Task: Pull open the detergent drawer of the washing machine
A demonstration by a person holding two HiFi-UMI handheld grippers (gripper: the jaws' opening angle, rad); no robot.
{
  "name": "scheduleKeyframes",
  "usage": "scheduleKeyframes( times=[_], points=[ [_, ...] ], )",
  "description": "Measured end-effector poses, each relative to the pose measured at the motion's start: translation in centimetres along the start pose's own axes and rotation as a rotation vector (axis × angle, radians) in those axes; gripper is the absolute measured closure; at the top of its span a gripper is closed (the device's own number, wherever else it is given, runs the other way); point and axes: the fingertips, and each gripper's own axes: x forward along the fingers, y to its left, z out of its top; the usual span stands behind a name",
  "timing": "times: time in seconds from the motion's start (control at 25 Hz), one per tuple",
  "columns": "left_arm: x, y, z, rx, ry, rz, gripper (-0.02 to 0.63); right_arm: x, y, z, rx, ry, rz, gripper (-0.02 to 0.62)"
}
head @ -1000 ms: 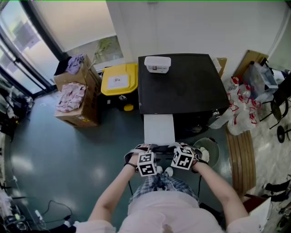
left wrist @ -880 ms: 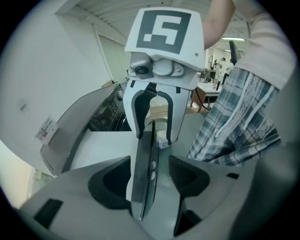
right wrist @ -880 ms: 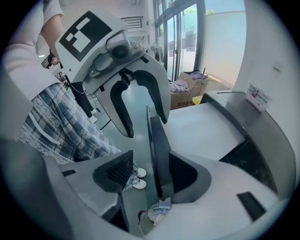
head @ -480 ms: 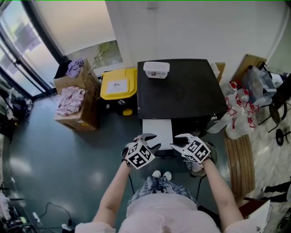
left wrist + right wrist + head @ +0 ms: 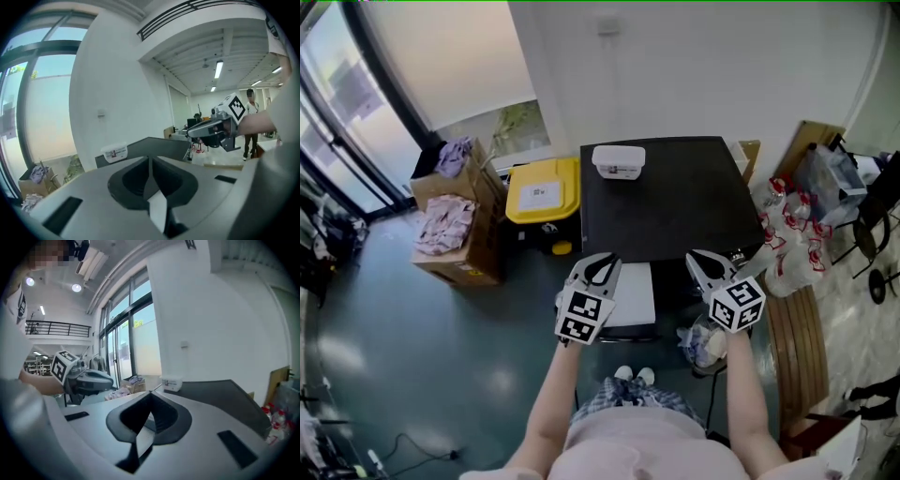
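Observation:
The washing machine (image 5: 675, 202) has a black top and stands against the white wall. From its front left a white drawer (image 5: 630, 292) projects toward me, pulled out. My left gripper (image 5: 602, 260) hovers over the drawer's left side. My right gripper (image 5: 699, 256) hovers over the machine's front edge, to the right of the drawer. Both have just been closing and are now shut, with nothing between the jaws. In the left gripper view the jaws (image 5: 149, 160) meet, and the right gripper (image 5: 213, 132) shows beyond them. In the right gripper view the jaws (image 5: 151, 393) are also together.
A white tub (image 5: 619, 161) sits at the back of the machine's top. Left of the machine stand a yellow-lidded bin (image 5: 542, 192) and cardboard boxes with clothes (image 5: 455, 220). Plastic bags (image 5: 787, 239) and a wooden board (image 5: 797, 328) crowd the right side.
Both grippers have risen from the drawer's front edge and spread apart, left and right. Their jaws have gone from open to shut. The drawer stays pulled out.

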Motion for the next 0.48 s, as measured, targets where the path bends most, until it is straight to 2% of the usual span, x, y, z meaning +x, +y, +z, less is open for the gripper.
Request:
scheduleKeyframes(
  times=[0.24, 0.48],
  points=[
    [-0.1, 1.9, 2.6, -0.061, -0.091, 0.059, 0.577, -3.0, -4.3, 3.9, 0.08, -0.17, -0.179, 0.578],
    [-0.4, 3.0, 3.4, -0.091, -0.14, 0.099, 0.58, -5.4, -6.8, 5.0, 0.079, -0.233, -0.304, 0.578]
  ],
)
